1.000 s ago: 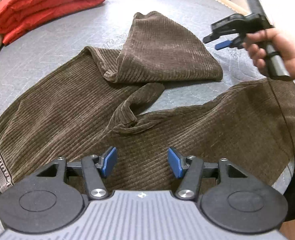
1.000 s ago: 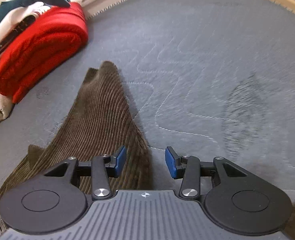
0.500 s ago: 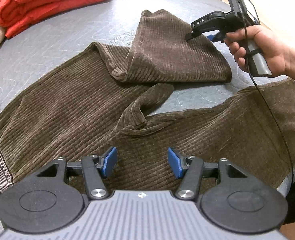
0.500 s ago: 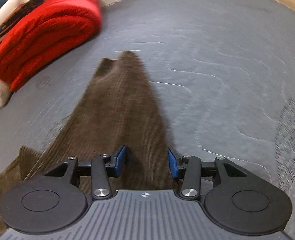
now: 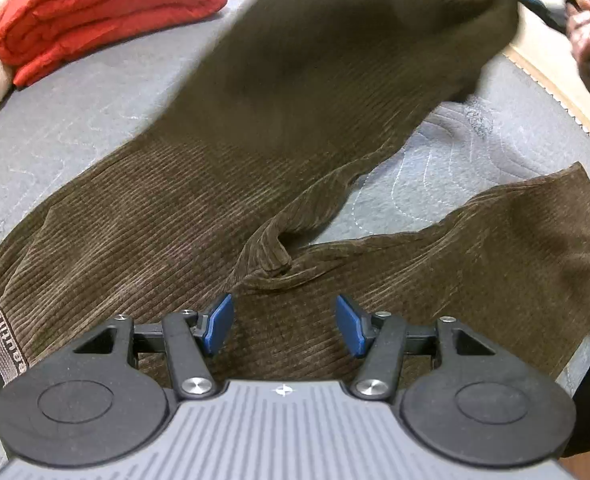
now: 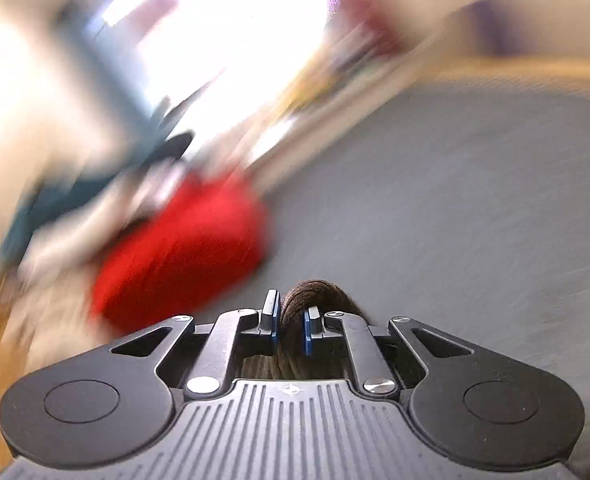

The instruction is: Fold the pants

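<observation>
the pants (image 5: 223,216) are brown corduroy, spread across a grey quilted mattress (image 5: 79,120), with the printed waistband at the lower left of the left wrist view, one leg lying flat toward the right and the other leg raised off the bed by its far end. the cloth looks soft, fairly thick and limp: it sags in a long sling between the lifted end and the seat, so it will follow wherever it is pulled and drape rather than hold a crease. the ribbed pile should give the pads decent friction, and a bunched hem is a safe place to grip; for a clean fold the waistband corner or the seat near the crotch pucker would be the matching anchor.

a red folded quilt (image 5: 107,8) sits at the far left, well apart.

the right gripper (image 6: 291,326) has its fingers closing on a gathered wad of the hem. the left gripper (image 5: 283,324) hovers above the seat, fingers spread, nothing between them.
</observation>
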Tool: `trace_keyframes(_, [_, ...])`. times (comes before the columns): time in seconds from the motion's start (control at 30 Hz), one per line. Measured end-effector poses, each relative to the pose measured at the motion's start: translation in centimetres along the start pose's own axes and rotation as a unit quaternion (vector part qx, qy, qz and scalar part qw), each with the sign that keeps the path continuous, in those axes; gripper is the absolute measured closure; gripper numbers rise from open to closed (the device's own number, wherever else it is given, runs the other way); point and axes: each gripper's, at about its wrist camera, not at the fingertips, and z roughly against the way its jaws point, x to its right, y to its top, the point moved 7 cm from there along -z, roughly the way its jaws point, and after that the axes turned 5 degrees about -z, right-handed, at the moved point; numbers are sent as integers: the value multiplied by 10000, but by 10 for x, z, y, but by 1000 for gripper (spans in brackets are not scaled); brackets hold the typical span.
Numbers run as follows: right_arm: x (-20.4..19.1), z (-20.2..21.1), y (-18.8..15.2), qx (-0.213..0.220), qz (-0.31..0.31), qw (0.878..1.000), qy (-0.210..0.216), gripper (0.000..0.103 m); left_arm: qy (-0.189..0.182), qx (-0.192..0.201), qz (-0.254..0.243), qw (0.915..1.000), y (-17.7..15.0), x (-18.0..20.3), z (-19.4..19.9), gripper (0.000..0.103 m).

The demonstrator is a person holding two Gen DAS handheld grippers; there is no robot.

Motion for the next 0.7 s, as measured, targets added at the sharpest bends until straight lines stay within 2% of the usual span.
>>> trace_keyframes(0.03, [24, 13, 15, 338, -262, 9977, -517, 91, -3, 3, -18, 10000, 0, 1, -1, 41])
trace_keyframes(0.07, [43, 16, 21, 412, -342, 9940, -953, 88, -8, 0, -45, 10000, -1, 3, -2, 41])
trace_keyframes(0.1, [69, 14, 22, 290, -294, 9874, -1530, 85, -12, -12, -72, 10000, -1, 4, -3, 41])
trace_keyframes(0.13, [89, 8, 20, 82, -246, 9813, -1905, 76, -14, -23, -95, 10000, -2, 6, -4, 41])
trace_keyframes(0.17, [117, -2, 13, -317, -294, 9727, -2281, 70, -17, -27, -112, 9999, -2, 7, -6, 41])
trace_keyframes(0.2, [137, -9, 7, -583, -414, 9683, -2393, 69, -31, -15, -122, 9999, -2, 8, -7, 41])
trace_keyframes(0.27, [175, -21, -7, -1225, -693, 9591, -2458, 65, -80, 43, -137, 9999, 0, 11, -9, 41])
trace_keyframes(0.37, [202, -27, -17, -1661, -960, 9514, -2410, 64, -216, 126, -143, 9996, 4, 16, -13, 41])
trace_keyframes(0.57, [220, -10, 4, -1505, -769, 9588, -2285, 52, -434, 403, -199, 9980, 29, 24, -33, 41])
trace_keyframes(0.7, [234, -10, 1, -1631, -979, 9584, -2127, 50, -546, 385, -247, 9975, 44, 28, -61, 40])
